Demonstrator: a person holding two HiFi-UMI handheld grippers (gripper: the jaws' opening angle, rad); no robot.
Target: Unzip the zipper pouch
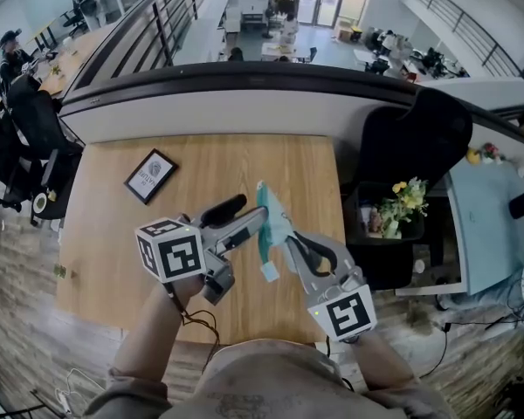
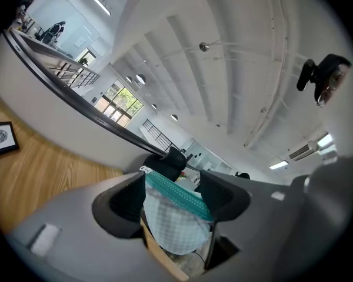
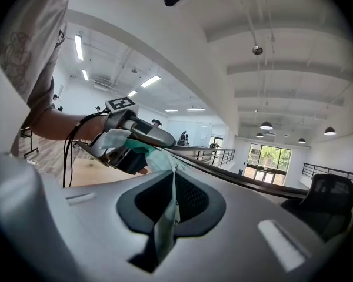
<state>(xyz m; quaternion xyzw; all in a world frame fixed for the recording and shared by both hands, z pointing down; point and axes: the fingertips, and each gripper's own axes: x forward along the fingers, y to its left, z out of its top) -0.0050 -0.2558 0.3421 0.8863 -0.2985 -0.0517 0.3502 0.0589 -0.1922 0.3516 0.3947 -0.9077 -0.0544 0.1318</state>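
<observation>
Zipper pouch [image 1: 271,221] suspended between both grippers.
Right gripper [image 3: 172,198] clamps its edge; left gripper [image 2: 172,192] jaws stand wide around it.

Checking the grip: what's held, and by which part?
The right gripper pinches the zipper pouch by an edge of its mesh body. The left gripper holds nothing; its open jaws straddle the teal zipper.

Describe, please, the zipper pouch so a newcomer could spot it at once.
Over the wooden table, the right gripper pinches the zipper pouch in mid-air, with the open left gripper around its zipper edge. It is pale and checked with a teal zipper strip, unlike the flat black-framed picture lying on the tabletop.
</observation>
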